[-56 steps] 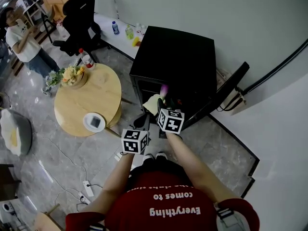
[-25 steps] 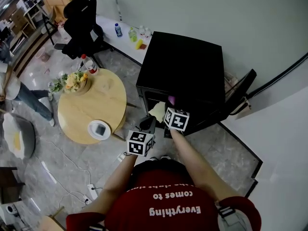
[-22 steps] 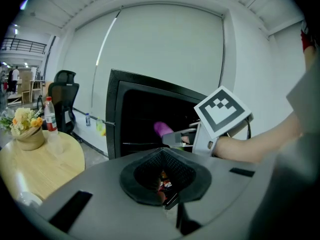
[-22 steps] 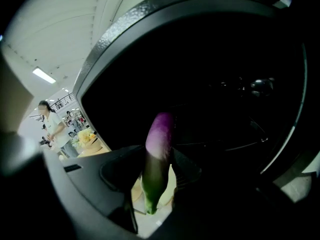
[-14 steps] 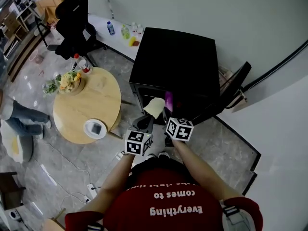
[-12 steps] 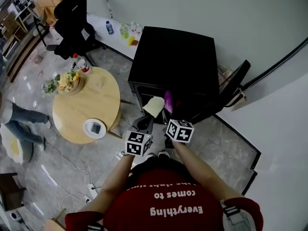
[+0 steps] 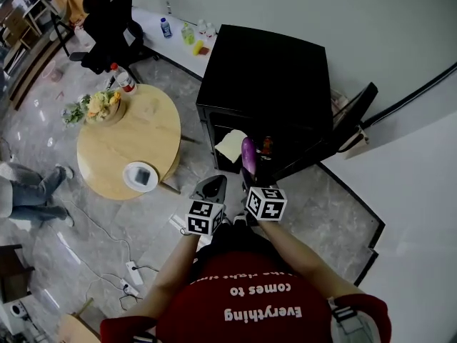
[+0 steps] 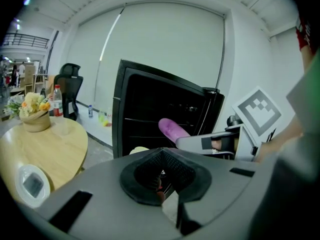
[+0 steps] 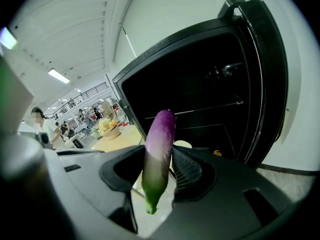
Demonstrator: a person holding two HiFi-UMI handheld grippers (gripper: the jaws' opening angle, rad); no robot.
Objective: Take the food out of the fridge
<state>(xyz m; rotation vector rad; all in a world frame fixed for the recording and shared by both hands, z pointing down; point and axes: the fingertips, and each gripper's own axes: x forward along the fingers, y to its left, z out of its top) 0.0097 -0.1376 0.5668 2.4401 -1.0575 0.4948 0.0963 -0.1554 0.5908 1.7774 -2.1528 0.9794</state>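
The black fridge (image 7: 264, 77) stands with its door (image 7: 351, 123) swung open to the right. My right gripper (image 7: 248, 174) is just in front of the opening, shut on a purple eggplant (image 7: 248, 153). In the right gripper view the eggplant (image 9: 159, 149) stands upright between the jaws of the right gripper (image 9: 159, 174), green stem end down. My left gripper (image 7: 212, 186) hovers beside it on the left, lower, with its jaws together and nothing in them; the left gripper view shows the left gripper (image 8: 162, 176) the same. A pale yellow packet (image 7: 231, 145) and a small red-topped bottle (image 7: 266, 147) remain inside the fridge.
A round wooden table (image 7: 161, 131) at the left carries a white plate (image 7: 139, 176), a flower bowl (image 7: 96, 108) and a bottle (image 7: 123, 78). A black office chair (image 7: 107, 20) stands behind it. A power strip and cables (image 7: 132, 269) lie on the floor. A person's legs (image 7: 28, 191) show at far left.
Both grippers have drawn back from the fridge toward me. The eggplant has come out of the opening in the right gripper. The person at the left has walked on.
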